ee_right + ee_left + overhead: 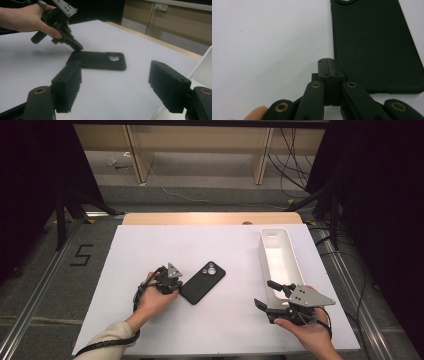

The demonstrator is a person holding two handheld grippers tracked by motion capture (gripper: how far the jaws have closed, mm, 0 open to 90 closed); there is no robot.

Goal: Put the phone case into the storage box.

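A black phone (202,282) lies camera side up on the white table top (165,245), left of centre. My left gripper (178,288) is shut, with nothing between its jaws. Its closed tips (328,61) rest at the near left corner of the phone (374,45), at its edge; actual contact is hard to tell. My right gripper (265,294) hovers low at the front right, jaws open and empty, pointing left toward the phone (97,60). In the right gripper view, my right gripper (117,85) frames the phone, and the left gripper (78,48) points down at the phone's corner.
A long white tray (289,251), empty, stands along the table's right side, just behind the right gripper; its wall (203,70) shows at the right edge. Beyond the table's far wooden edge (210,218) lie floor cables and dark stands.
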